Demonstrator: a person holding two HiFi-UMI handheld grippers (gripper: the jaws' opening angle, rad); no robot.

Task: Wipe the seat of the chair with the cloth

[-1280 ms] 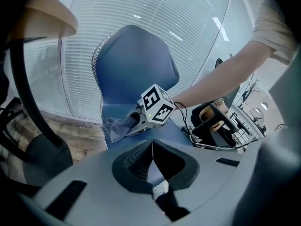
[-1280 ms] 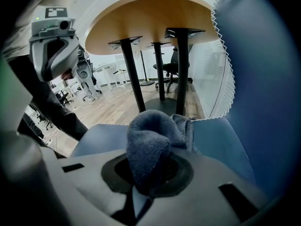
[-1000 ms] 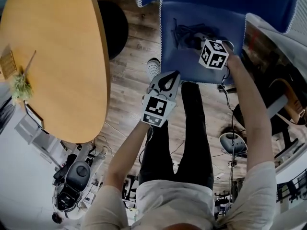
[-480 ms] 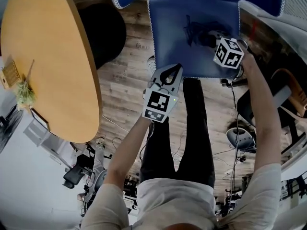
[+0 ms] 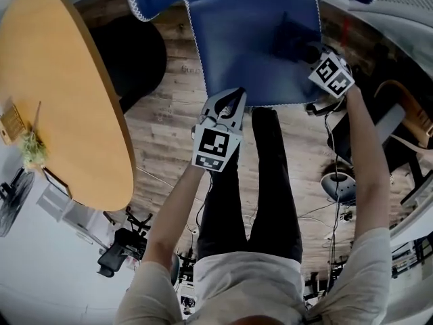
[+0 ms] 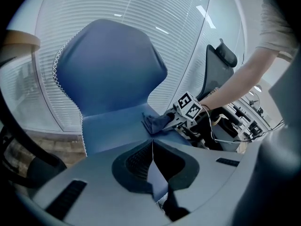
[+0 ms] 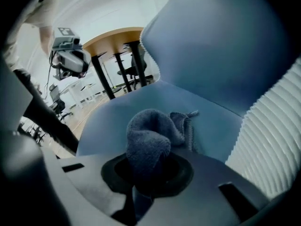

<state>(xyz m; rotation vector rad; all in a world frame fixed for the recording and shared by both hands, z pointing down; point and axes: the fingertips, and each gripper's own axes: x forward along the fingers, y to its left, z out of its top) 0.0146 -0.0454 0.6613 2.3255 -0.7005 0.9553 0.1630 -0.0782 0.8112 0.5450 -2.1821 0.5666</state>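
Note:
The blue chair seat [image 5: 237,46] lies ahead of me, with its backrest [image 6: 110,65] rising behind it. A dark grey cloth [image 5: 292,40] rests on the seat's right part. My right gripper [image 5: 310,54] is shut on the cloth [image 7: 149,138], whose bunched end presses on the seat [image 7: 113,117]. My left gripper [image 5: 229,102] hovers at the seat's front edge, shut with nothing in it. In the left gripper view, the closed left gripper [image 6: 153,147] points over the seat [image 6: 110,131] toward the cloth [image 6: 157,122] and the right gripper's marker cube [image 6: 188,106].
A round wooden table [image 5: 61,93] stands to the left over the wood floor [image 5: 162,120]. My legs [image 5: 260,181] stand just in front of the chair. Cables and a chair base [image 5: 336,185] lie at the right. Window blinds [image 7: 268,140] are beside the chair.
My right gripper has dragged the cloth rightward across the seat, toward its right edge. The left gripper has stayed at the front edge.

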